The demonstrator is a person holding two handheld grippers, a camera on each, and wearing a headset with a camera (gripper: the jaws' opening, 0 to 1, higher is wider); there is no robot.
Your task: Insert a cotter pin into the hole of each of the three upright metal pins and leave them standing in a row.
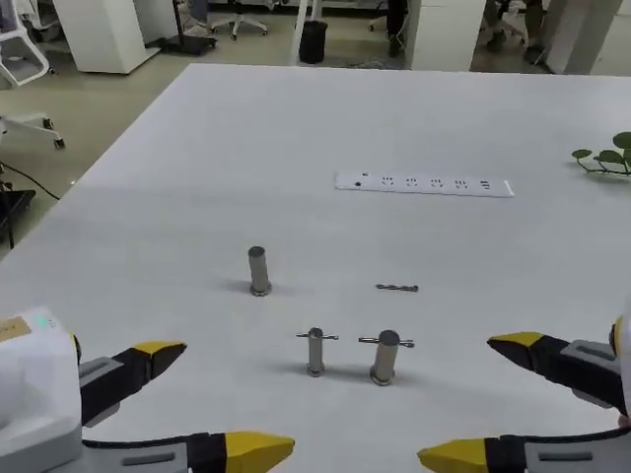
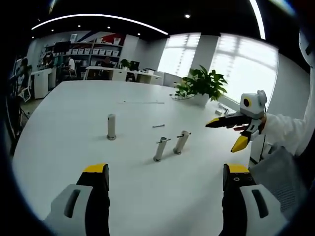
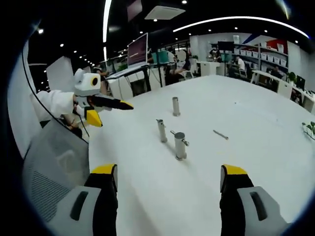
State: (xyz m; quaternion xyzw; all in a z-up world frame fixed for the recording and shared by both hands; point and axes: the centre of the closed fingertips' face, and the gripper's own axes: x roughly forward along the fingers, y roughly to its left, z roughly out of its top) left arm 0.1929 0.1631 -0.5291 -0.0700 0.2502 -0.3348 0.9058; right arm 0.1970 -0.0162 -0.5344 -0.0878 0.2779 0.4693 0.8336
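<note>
an office room with white desks and swivel chairs lies behind a broad white table (image 1: 197, 177).

the black left gripper (image 1: 209, 400) with yellow tips has its fingers spread wide, released and holding nothing; its own view (image 2: 166, 172) shows bare tabletop between them. the matching right gripper (image 1: 478, 399) is likewise released, fingers far apart and empty (image 3: 167, 170). each one appears in the other's view, held above the table edge, jaws parted (image 2: 225, 133) (image 3: 110, 112).

a long white power strip (image 1: 424, 184) lies flat far beyond both sets of fingertips. a green leafy plant (image 1: 606, 158) sits well beyond the right gripper's fingers.

a bare grey metal pin (image 1: 258, 270) stands upright ahead of the left gripper's fingers, well clear of them. nearer, ahead of the gap between the two grippers' inner fingertips, stand a slim grey metal pin (image 1: 315, 352) and just beside it a thicker grey metal pin (image 1: 385, 357), each with a thin cotter pin crosswise through its top.

a loose dark cotter pin (image 1: 397, 288) lies flat on the table beyond the thicker pin, apart from all the fingers.
</note>
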